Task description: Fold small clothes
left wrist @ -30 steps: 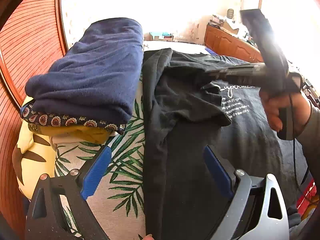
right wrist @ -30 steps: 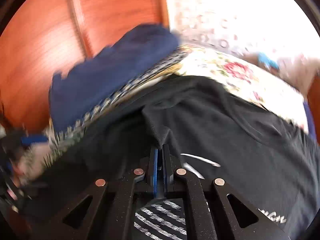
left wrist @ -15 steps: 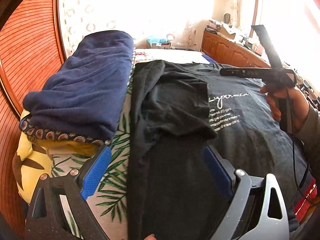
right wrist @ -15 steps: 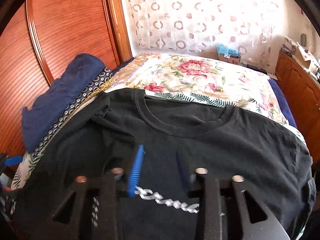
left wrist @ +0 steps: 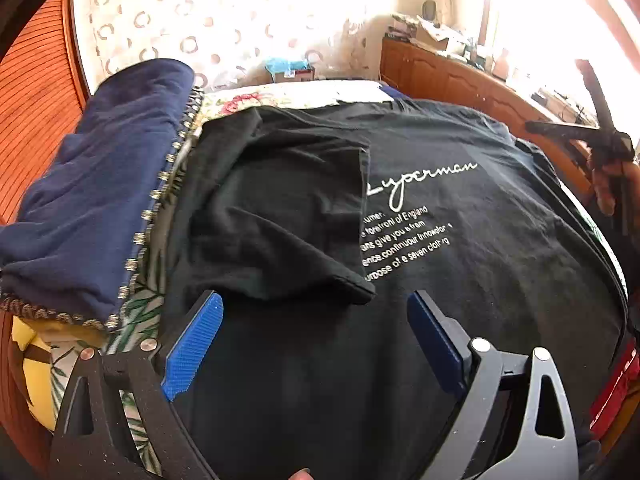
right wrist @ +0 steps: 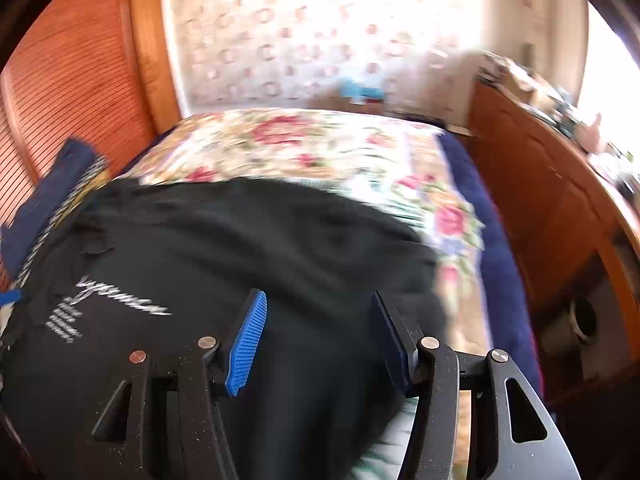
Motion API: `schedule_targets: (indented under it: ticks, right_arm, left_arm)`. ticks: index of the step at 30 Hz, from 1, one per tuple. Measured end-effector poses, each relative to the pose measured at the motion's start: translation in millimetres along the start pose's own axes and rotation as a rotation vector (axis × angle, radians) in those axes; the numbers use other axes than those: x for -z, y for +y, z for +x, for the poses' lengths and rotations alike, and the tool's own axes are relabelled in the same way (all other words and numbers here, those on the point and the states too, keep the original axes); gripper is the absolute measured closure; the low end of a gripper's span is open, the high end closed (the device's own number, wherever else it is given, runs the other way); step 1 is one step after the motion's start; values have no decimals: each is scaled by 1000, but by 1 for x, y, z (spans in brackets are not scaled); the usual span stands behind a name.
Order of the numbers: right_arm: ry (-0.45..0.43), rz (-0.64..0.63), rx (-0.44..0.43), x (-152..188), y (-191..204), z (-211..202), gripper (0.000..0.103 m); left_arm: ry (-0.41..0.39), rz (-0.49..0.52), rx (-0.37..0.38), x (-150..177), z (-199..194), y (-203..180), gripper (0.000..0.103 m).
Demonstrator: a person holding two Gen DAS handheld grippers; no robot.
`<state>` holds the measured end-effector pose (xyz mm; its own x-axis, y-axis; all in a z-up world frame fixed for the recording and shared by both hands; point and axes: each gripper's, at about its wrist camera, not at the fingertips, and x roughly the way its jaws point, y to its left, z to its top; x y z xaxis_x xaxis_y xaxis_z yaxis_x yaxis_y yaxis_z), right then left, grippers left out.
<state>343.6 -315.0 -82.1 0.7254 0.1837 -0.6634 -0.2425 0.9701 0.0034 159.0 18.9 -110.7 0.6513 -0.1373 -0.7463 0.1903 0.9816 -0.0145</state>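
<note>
Black tee [left wrist: 460, 280] spread over floral bed [right wrist: 320, 144], left sleeve already folded in. Right gripper [right wrist: 320, 332] at tee's 3 o'clock edge, jaws opening, nothing betw. Left gripper [left wrist: 316, 340] released, empty. Next: grab right sleeve, fold inward.

A big bed [right wrist: 320, 148] with a flowery cover sits by a wall [right wrist: 304, 40] with ring shapes on it. A brown wooden cupboard [right wrist: 560, 216] stands on one side. Bright sun pours through the window [left wrist: 560, 16].
</note>
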Motion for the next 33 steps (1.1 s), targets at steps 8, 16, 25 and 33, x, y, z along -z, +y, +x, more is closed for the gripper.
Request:
schedule_targets:
  ticks: [8, 16, 25, 33]
  right_arm:
    - [55, 146, 15, 19, -58, 5, 47]
    - [80, 103, 11, 5, -58, 22, 47]
    - [75, 101, 99, -5, -60, 27, 94]
    - [-142, 124, -3, -10, -45, -30, 96]
  left_arm:
    - [37, 38, -9, -3, 16, -17, 9]
    - [58, 48, -5, 0, 25, -22, 9]
    - [65, 32, 3, 0, 27, -21, 5]
    - [72, 24, -2, -1, 28, -20, 1]
